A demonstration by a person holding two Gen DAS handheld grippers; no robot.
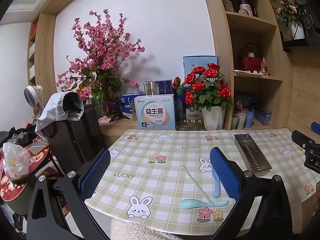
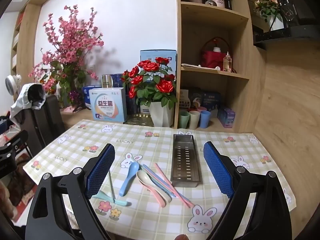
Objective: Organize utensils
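— Hovering above a glossy checked tablecloth [image 2: 140, 136] printed with rabbits and flowers: right gripper [image 2: 159, 170], jaws spread wide and gripping nothing, its blue pads [image 2: 101, 172] finely ribbed on black angular arms.

— Lying loose between those pads: smooth plastic utensils. Blue spoon [image 2: 128, 179] with a rounded bowl, cream spoon [image 2: 148, 182] beside it, thin pink chopsticks [image 2: 172, 184] crossing just beside a slim blue pair [image 2: 158, 178].

— Sitting just right of the heap: long rectangular metal tray [image 2: 186, 160], brushed steel, slotted floor, nothing inside.

— Resting nearer the table's front edge: mint spoon [image 1: 192, 203], with one pale green chopstick [image 1: 197, 185] laid across its handle.

— Framing that pair from the other side: left gripper [image 1: 160, 177], likewise released and holding nothing, same ribbed blue pads.

— Standing behind: red roses [image 2: 152, 80] in a faceted white pot, pastel cups [image 2: 194, 119] on a wood-grain shelf.
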